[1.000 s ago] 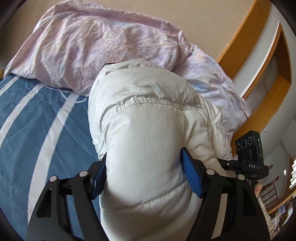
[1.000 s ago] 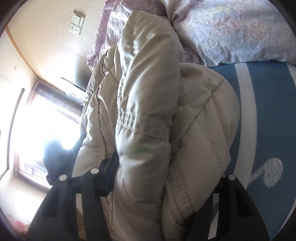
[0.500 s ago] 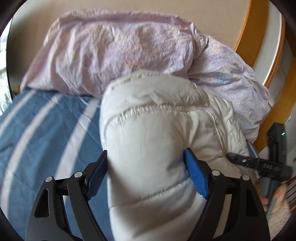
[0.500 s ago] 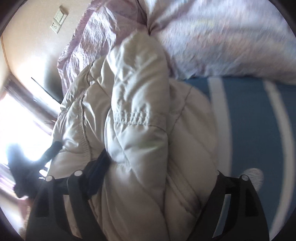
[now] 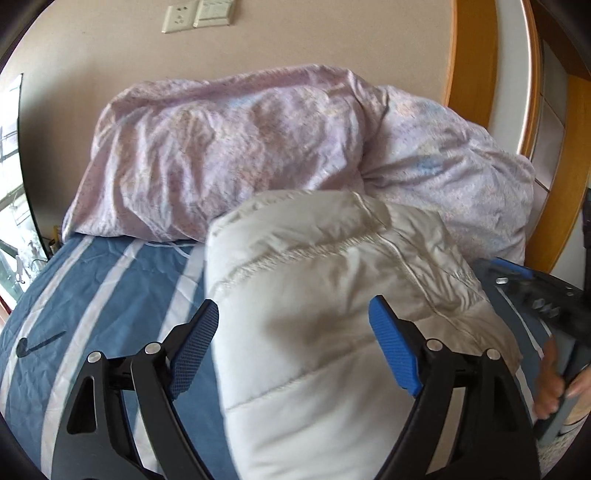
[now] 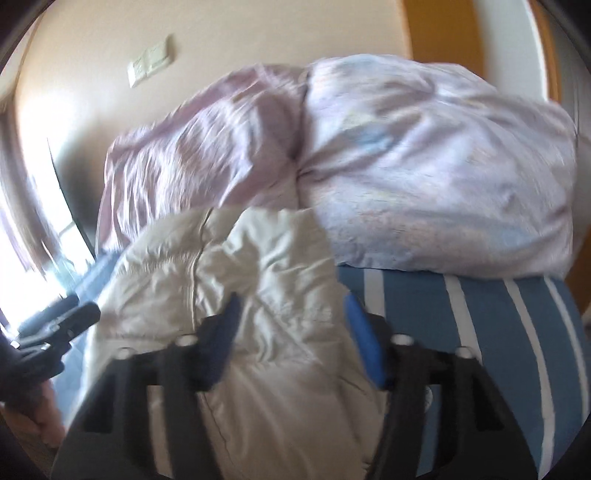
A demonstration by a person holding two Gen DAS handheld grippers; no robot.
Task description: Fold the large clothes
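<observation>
Jacket (image 5: 332,302), white and quilted, folded into a thick bundle on the striped blue bedspread (image 5: 92,295), its far end against the lilac duvet (image 5: 240,147) heaped at the wall. Your left gripper (image 5: 295,332) straddles the near part of the bundle: the left pad (image 5: 192,347) stands just clear of the fabric over the bedspread, the right pad (image 5: 395,354) lies over the jacket's upper surface. Its jaws are wide apart and opening, with the jacket between them but not clamped. Your right gripper (image 6: 291,332) sits over the bundle's other side, as the blurred right wrist view shows; both blue pads flank a raised fold of the jacket, and its jaws are closing. Whether they already press the fabric you cannot tell from the blur. Each gripper appears at the edge of the other's view, with your hand (image 5: 550,384) on its handle. Wall sockets (image 5: 199,14) sit above the duvet; wooden trim (image 5: 465,55) stands to the right.
</observation>
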